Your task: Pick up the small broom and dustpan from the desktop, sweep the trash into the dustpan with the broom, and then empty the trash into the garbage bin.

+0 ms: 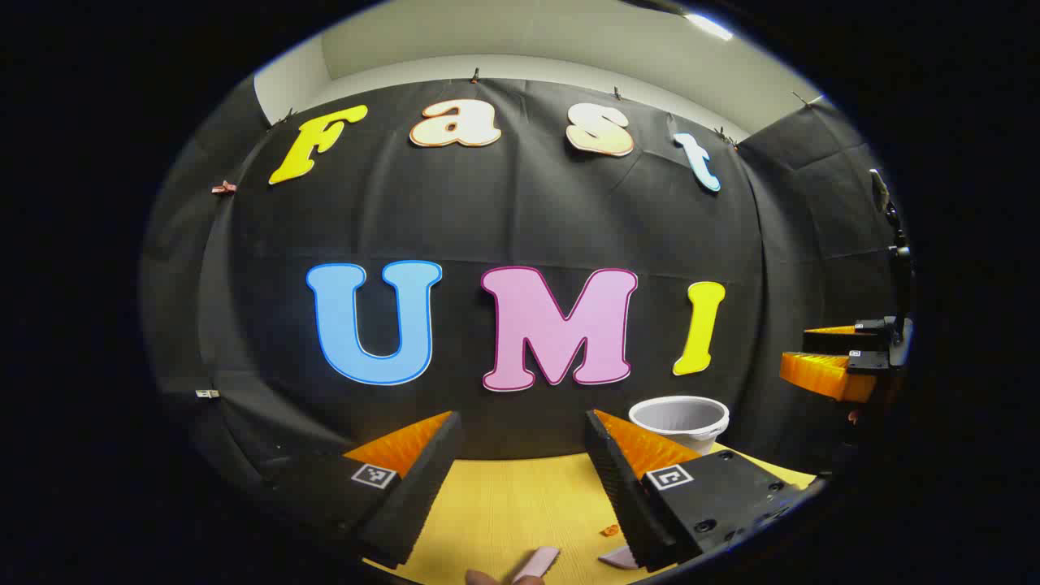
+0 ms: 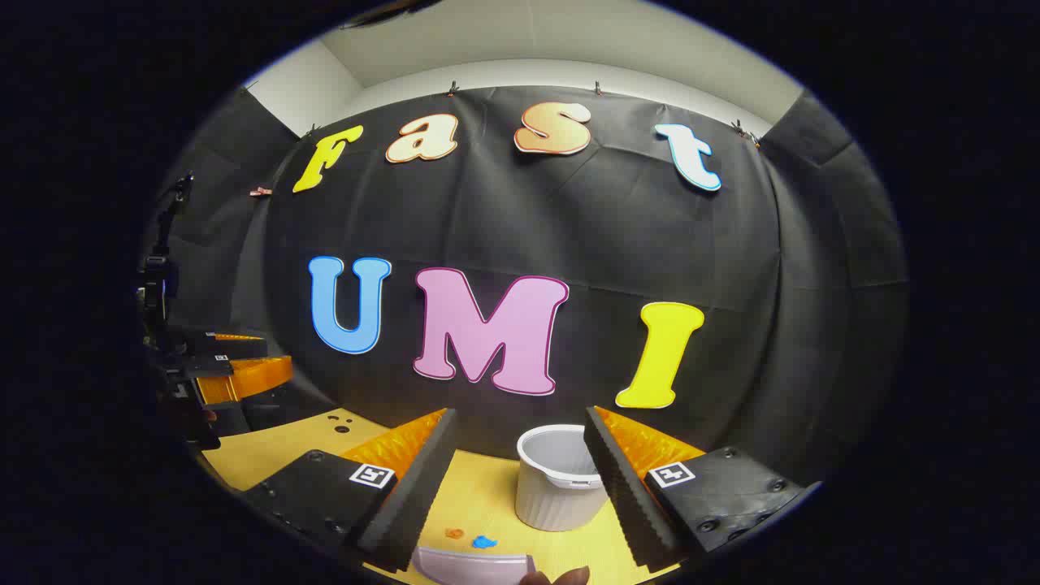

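My left gripper point(image 1: 524, 479) and right gripper point(image 2: 520, 487) each carry wedge-shaped fingers with ribbed pads, black screwed blocks behind, apparently square coded markers on top.

Premises: a data-recording booth, not a lived-in room. Black cloth point(image 1: 520, 219) is hung as a backdrop across the rear and both sides, fastened along its top edge by small clips point(image 1: 224, 188) — plain pale wall point(image 2: 528, 41) and ceiling show above it. A strip light point(image 1: 708, 26) burns overhead. The work surface is a yellow wood-grain desktop point(image 1: 504, 504), bearing a white ribbed garbage bin point(image 2: 561, 479) and a few scraps of coloured trash point(image 2: 484, 541) — a staged household setting. A dark stand point(image 2: 158, 276) rises at one side.
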Demonstrator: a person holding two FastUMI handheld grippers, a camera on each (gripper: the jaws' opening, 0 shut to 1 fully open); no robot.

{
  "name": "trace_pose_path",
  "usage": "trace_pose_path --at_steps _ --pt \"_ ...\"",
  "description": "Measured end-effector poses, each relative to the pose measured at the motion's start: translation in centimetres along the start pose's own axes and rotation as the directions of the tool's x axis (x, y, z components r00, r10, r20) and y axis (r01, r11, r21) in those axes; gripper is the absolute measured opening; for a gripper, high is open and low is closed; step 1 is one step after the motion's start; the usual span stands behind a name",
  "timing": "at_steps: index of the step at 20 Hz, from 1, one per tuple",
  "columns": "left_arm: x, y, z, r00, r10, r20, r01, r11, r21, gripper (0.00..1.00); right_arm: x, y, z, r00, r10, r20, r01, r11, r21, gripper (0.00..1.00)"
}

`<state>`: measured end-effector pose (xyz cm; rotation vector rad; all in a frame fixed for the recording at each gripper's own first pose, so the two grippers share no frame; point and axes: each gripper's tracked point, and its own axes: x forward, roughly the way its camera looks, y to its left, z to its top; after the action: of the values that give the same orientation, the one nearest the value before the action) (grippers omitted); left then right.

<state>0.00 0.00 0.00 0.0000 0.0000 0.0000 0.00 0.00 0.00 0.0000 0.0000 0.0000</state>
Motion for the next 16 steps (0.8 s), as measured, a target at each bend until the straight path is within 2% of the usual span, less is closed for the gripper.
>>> trace_pose_path --at_steps 16 --pt "0.69 -0.95 -0.77 1.000 -0.017 -0.025 0.017 1.000 -0.003 0.96 -0.08 -0.84 -0.47 1.000 -0.020 -0.008 0.020 1.000 -0.005 0.96"
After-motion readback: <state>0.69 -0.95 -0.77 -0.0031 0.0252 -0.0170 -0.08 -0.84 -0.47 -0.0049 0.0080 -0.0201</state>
